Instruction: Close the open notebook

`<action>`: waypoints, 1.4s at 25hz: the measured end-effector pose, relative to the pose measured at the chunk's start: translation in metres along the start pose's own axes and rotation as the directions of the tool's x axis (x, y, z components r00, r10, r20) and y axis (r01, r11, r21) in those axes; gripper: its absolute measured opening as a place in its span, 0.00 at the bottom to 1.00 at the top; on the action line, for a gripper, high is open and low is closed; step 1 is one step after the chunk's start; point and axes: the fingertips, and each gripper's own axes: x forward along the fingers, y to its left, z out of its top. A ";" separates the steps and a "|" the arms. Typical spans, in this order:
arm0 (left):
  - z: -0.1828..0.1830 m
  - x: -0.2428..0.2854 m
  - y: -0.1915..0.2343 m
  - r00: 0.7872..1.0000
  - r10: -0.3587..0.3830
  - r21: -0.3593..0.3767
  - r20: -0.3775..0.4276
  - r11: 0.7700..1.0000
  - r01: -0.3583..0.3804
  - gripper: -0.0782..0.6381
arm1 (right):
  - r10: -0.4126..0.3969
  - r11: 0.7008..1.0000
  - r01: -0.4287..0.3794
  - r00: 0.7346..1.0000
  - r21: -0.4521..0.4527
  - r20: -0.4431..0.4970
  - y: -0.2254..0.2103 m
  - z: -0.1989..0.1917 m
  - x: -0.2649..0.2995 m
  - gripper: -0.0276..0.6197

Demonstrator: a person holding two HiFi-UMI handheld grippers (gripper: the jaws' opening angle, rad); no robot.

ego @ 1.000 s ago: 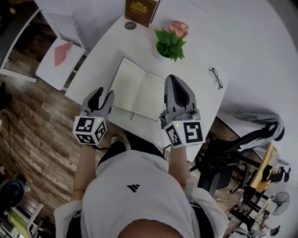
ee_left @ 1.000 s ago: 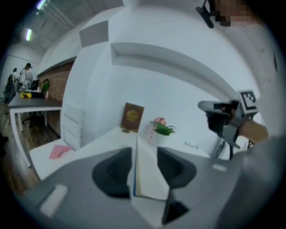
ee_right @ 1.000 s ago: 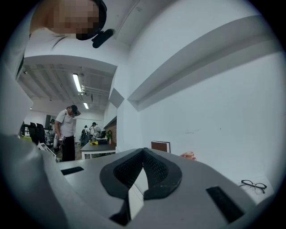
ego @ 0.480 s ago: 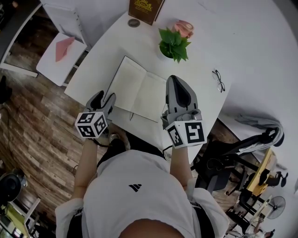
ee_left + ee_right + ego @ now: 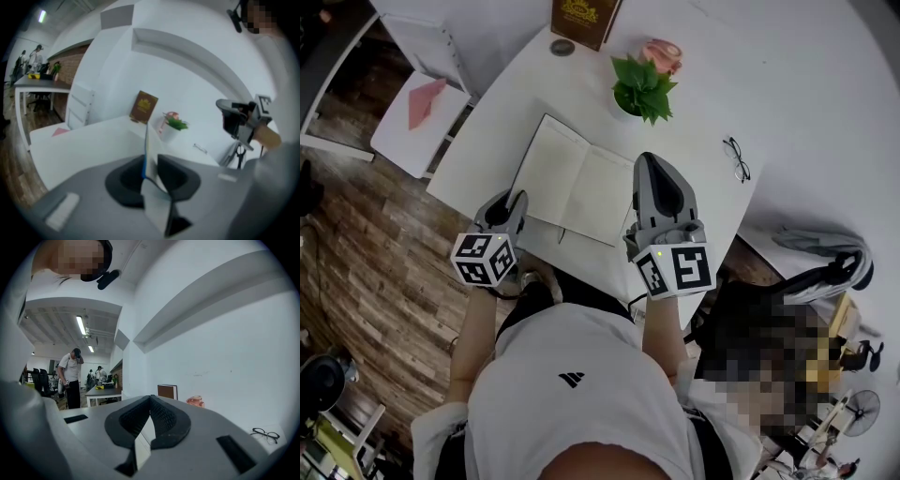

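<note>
The open notebook (image 5: 567, 178) lies with pale blank pages on the white table (image 5: 703, 103). My left gripper (image 5: 508, 202) is at its near left corner. In the left gripper view, a thin blue-edged cover edge (image 5: 146, 150) stands between the jaws of the left gripper (image 5: 149, 161). The jaws have just been closing and now pinch that edge. My right gripper (image 5: 649, 161) hovers level over the notebook's right edge. In the right gripper view its tips (image 5: 150, 398) meet, shut on nothing.
Behind the notebook stand a potted green plant (image 5: 643, 89), a pink object (image 5: 661, 54), a brown box (image 5: 581, 19) and a small dark disc (image 5: 562, 47). Glasses (image 5: 734, 157) lie at the right. A white stand with a pink sheet (image 5: 422, 103) is at left, over wooden floor.
The left gripper has sunk toward the notebook's near left corner, and its spread fingers have drawn together. The right gripper has stayed where it was.
</note>
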 end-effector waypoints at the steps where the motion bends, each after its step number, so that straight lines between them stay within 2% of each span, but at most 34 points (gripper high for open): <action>1: 0.003 -0.001 -0.004 1.000 -0.011 0.028 0.006 1.000 0.011 0.22 | -0.004 1.000 0.004 1.000 0.000 0.002 0.000 0.001 -0.001 0.04; 4: 0.011 -0.006 -0.020 0.998 -0.054 0.097 0.024 0.994 0.051 0.19 | -0.017 1.000 0.017 1.000 0.001 0.009 -0.001 0.002 -0.007 0.04; 9: 0.021 -0.010 -0.052 0.990 -0.140 0.158 0.028 0.978 0.134 0.16 | -0.044 0.999 0.044 0.999 0.003 0.020 -0.004 0.005 -0.019 0.04; 12: 0.022 -0.010 -0.074 0.978 -0.205 0.216 0.020 0.957 0.196 0.15 | -0.069 0.998 0.069 0.997 0.004 0.025 -0.006 0.005 -0.028 0.04; 17: 0.018 -0.006 -0.108 0.956 -0.292 0.308 -0.021 0.908 0.284 0.15 | -0.118 0.993 0.118 0.993 0.005 0.032 -0.014 0.007 -0.045 0.04; 24: -0.001 0.007 -0.151 0.919 -0.377 0.362 -0.114 0.846 0.392 0.15 | -0.190 0.982 0.189 0.981 0.005 0.036 -0.028 0.007 -0.072 0.04; 29: -0.024 0.020 -0.175 0.888 -0.416 0.371 -0.198 0.806 0.461 0.16 | -0.241 0.970 0.241 0.970 0.008 0.034 -0.039 0.005 -0.090 0.04; 35: -0.055 0.037 -0.192 0.853 -0.432 0.348 -0.294 0.783 0.516 0.19 | -0.297 0.955 0.296 0.955 0.012 0.027 -0.051 0.000 -0.110 0.04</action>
